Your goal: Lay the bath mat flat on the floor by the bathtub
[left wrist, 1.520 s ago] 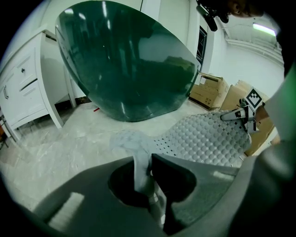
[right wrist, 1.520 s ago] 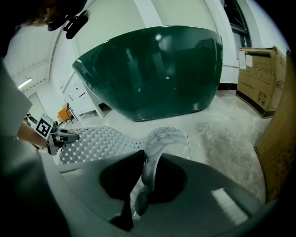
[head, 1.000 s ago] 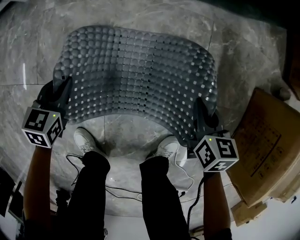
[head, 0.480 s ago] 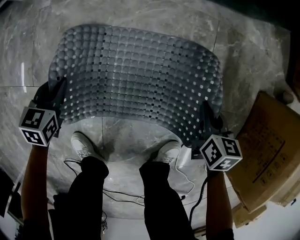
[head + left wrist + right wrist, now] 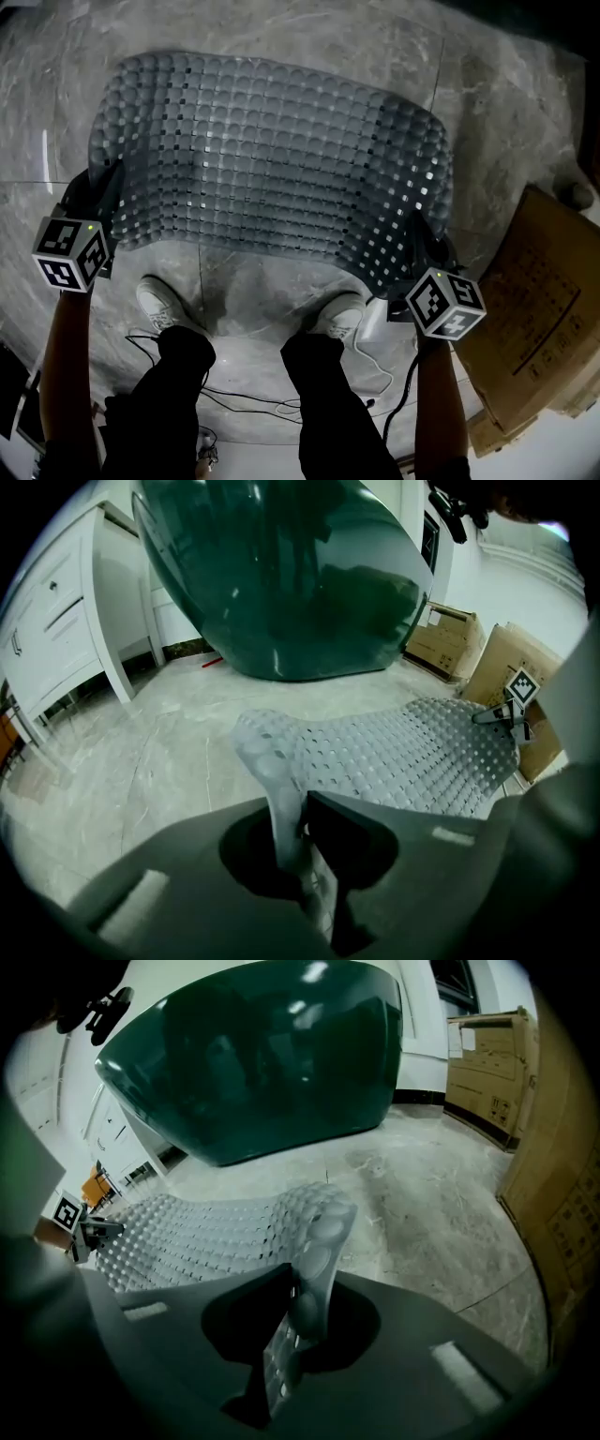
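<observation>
Legs and shoes: nearest the camera, the person's legs (image 5: 187, 394) in dark trousers stand on the floor, with a white shoe (image 5: 161, 306) under each, toes pointing toward the mat.
Cable: a thin white cable (image 5: 367, 358) loops over the floor beside the right shoe.
Left gripper: the left gripper (image 5: 105, 187), held at the end of a bare forearm, carries its cube of square markers. Its own view shows the two jaws pressed together on the near left corner of the bath mat (image 5: 403, 752), which rises folded between them.
Right gripper: the right gripper (image 5: 412, 230) mirrors it on the other side. Its own view shows its jaws closed on the near right corner of the mat, the edge curling up out of them.
Bath mat: a grey, translucent mat of raised bubbles and small square holes, spread wide between the two grippers. Its near edge is lifted off the floor and arches between the held corners, just ahead of the shoes. The rest stretches away toward the tub. Whether the far edge touches the floor cannot be told.
Floor: pale grey marbled tiles (image 5: 262, 281) under the mat and feet.
Bathtub: a large, glossy, dark green bathtub (image 5: 281, 574) stands beyond the mat's far edge.
Cardboard boxes: brown cardboard boxes (image 5: 534, 309) lie to the person's right, near the right gripper, with more past the tub.
Cabinet: a white cabinet (image 5: 56, 621) on legs stands at the far left, beside the tub.
</observation>
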A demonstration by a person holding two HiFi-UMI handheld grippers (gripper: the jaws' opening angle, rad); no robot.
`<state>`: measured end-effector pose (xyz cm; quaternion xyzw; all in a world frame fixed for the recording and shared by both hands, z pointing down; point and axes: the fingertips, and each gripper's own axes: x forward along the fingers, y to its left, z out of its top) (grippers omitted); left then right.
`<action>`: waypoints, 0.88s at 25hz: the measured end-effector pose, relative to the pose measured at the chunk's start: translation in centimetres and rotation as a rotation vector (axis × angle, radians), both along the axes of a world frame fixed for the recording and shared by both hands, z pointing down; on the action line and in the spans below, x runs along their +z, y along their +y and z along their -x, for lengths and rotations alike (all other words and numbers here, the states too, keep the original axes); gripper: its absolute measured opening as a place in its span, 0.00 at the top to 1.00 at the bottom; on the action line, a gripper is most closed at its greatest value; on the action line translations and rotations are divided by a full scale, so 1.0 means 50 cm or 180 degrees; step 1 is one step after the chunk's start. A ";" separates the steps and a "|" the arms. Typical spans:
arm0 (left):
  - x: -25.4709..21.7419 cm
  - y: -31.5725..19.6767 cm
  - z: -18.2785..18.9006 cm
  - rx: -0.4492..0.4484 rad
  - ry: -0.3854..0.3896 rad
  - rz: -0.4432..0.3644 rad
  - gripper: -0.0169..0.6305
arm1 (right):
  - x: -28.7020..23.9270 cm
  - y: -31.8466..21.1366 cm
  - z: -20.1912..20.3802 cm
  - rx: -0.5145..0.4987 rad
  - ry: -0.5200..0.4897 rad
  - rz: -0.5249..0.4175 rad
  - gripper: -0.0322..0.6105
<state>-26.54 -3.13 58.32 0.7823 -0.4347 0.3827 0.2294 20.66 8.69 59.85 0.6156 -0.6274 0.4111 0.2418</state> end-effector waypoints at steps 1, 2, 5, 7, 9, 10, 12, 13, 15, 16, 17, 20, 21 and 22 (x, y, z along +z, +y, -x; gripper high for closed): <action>0.005 -0.002 0.003 -0.0011 -0.0008 0.0003 0.93 | 0.007 -0.001 -0.003 0.0006 0.0016 0.0009 0.87; 0.010 -0.004 0.005 -0.0022 -0.0018 0.0007 0.93 | 0.014 -0.001 -0.007 0.0014 0.0033 0.0025 0.87; 0.025 -0.008 0.013 -0.0041 -0.0045 0.0014 0.93 | 0.038 0.001 -0.018 0.0069 0.0066 0.0098 0.87; 0.037 -0.011 0.019 -0.0044 -0.0059 0.0008 0.93 | 0.051 0.002 -0.026 0.0098 0.0093 0.0109 0.86; 0.049 -0.013 0.027 -0.0052 -0.0078 0.0007 0.93 | 0.062 0.004 -0.030 0.0084 0.0138 0.0097 0.85; 0.054 -0.013 0.031 -0.0058 -0.0089 0.0006 0.93 | 0.067 0.004 -0.031 0.0078 0.0148 0.0095 0.85; 0.064 -0.015 0.037 -0.0073 -0.0112 0.0000 0.93 | 0.078 0.004 -0.036 0.0089 0.0147 0.0105 0.85; 0.069 -0.017 0.039 -0.0079 -0.0124 0.0001 0.93 | 0.082 0.004 -0.039 0.0098 0.0150 0.0115 0.84; 0.077 -0.020 0.041 -0.0087 -0.0148 0.0016 0.93 | 0.090 0.004 -0.044 0.0112 0.0171 0.0133 0.84; 0.081 -0.021 0.043 -0.0091 -0.0160 0.0027 0.93 | 0.093 0.005 -0.047 0.0116 0.0189 0.0138 0.83; 0.085 -0.022 0.046 -0.0097 -0.0171 0.0037 0.93 | 0.095 0.005 -0.049 0.0117 0.0209 0.0139 0.82; 0.093 -0.025 0.054 -0.0120 -0.0196 0.0033 0.92 | 0.102 0.006 -0.058 0.0124 0.0261 0.0116 0.78; 0.096 -0.025 0.055 -0.0121 -0.0205 0.0029 0.92 | 0.104 0.007 -0.061 0.0132 0.0267 0.0114 0.76; 0.099 -0.024 0.056 -0.0122 -0.0215 0.0030 0.92 | 0.106 0.009 -0.064 0.0144 0.0269 0.0117 0.75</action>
